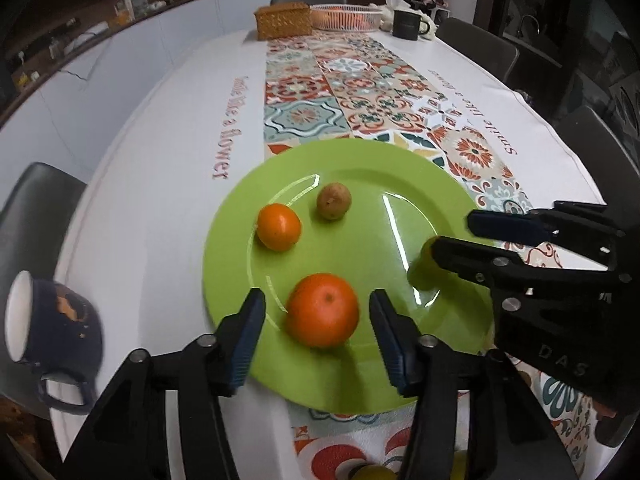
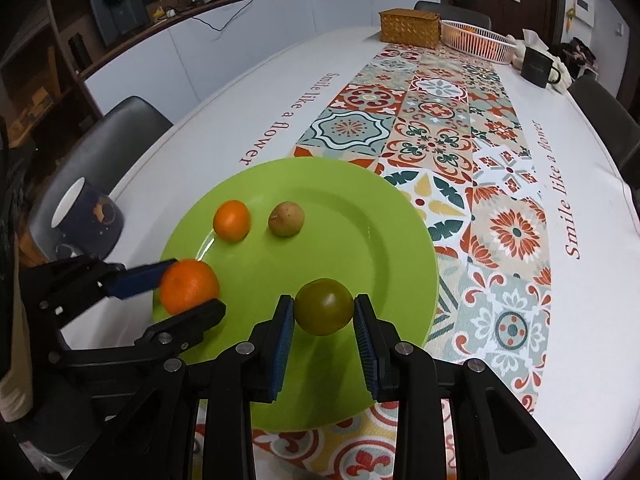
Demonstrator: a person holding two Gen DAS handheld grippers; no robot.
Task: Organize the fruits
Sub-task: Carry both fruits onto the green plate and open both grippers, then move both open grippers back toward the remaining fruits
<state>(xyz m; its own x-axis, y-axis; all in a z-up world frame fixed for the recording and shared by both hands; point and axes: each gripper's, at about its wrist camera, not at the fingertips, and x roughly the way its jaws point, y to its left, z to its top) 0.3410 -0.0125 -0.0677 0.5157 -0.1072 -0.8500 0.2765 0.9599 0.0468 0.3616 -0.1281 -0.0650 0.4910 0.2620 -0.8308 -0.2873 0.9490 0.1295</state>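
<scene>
Left gripper (image 1: pixel 318 322) angled steeply down over the near part of the green plate (image 1: pixel 360 160); jaws stand apart on either side of the large orange (image 1: pixel 322 310), with clear gaps, pads not pressing. The orange lies on the plate.

Right gripper (image 2: pixel 323 312) likewise pitched down, at lower centre of the right wrist view, clamped on a green-brown round fruit (image 2: pixel 323 306), both pads touching its sides; the fruit is over the plate's near part.

Also on the plate, toward its far side: a small orange (image 1: pixel 279 227) and, just right of it, a brownish fruit (image 1: pixel 334 201), apart from each other.

Table (image 1: pixel 160 140) covered in white cloth with a patterned tile runner (image 1: pixel 344 92). Dark mug (image 1: pixel 52 320) at lower left, off the plate. Far end: woven box (image 1: pixel 283 20), white basket (image 1: pixel 346 17), black mug (image 1: pixel 408 24). Dark chairs around; counter along the wall, upper left.
</scene>
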